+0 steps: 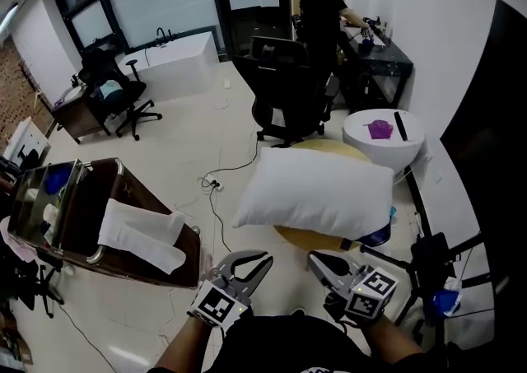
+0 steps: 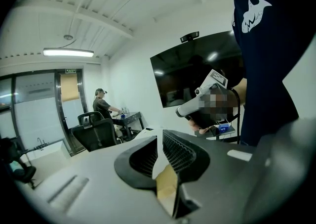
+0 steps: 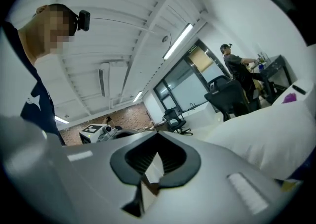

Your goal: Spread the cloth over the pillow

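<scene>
A white pillow (image 1: pixel 317 190) lies on a round wooden table (image 1: pixel 309 238) in the middle of the head view; its edge also fills the right of the right gripper view as the pillow (image 3: pixel 269 136). The white cloth (image 1: pixel 140 234) lies folded on a dark cart (image 1: pixel 160 268) at the left. Both grippers are held low, close to my body and short of the pillow. My left gripper (image 1: pixel 262 263) (image 2: pixel 159 141) has its jaws together with nothing between them. My right gripper (image 1: pixel 317 261) (image 3: pixel 157 136) is shut and empty too.
A person (image 1: pixel 323 9) stands at a black desk (image 1: pixel 380 54) at the back. A black office chair (image 1: pixel 284 91) and a round white stand (image 1: pixel 383 134) sit behind the pillow. Cables (image 1: pixel 216 186) run across the floor. A dark screen (image 1: pixel 494 141) is at the right.
</scene>
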A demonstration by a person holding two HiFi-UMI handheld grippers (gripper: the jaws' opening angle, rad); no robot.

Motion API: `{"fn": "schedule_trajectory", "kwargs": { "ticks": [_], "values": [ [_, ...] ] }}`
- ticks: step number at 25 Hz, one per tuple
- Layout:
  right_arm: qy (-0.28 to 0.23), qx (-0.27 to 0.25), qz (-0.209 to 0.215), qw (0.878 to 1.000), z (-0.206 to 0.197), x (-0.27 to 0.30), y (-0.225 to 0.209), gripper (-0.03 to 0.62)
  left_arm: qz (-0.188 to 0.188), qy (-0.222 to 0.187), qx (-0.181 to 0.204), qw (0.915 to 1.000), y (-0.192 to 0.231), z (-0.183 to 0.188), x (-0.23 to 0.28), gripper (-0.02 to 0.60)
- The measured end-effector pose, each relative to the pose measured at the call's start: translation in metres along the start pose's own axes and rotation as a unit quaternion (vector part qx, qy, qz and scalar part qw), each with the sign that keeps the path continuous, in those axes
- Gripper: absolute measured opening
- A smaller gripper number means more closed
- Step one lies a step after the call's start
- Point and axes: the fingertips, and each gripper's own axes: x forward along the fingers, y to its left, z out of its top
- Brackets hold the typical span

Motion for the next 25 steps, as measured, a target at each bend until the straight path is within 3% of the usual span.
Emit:
{"fn": "schedule_trajectory", "kwargs": {
  "ticks": [12,15,19,25],
  "values": [
    [0.026,-0.001,0.010,1.000,-0.010,0.078,0.034,0.006,0.049,0.012,0.019,0.9986,0.066,-0.021,-0.078,0.025],
    [0.045,-0.019,0.014,0.999,-0.017,0.105,0.045,0.006,0.072,0.037,0.024,0.9964,0.090,-0.030,-0.104,0.027],
    [0.072,-0.049,0.029,0.996,-0.030,0.145,0.067,0.006,0.098,0.032,0.039,0.9939,0.120,-0.038,-0.142,0.031],
    [0.093,-0.100,0.060,0.989,-0.049,0.205,0.103,0.008,0.149,0.062,0.051,0.9856,0.165,-0.059,-0.211,0.035]
  ]
}}
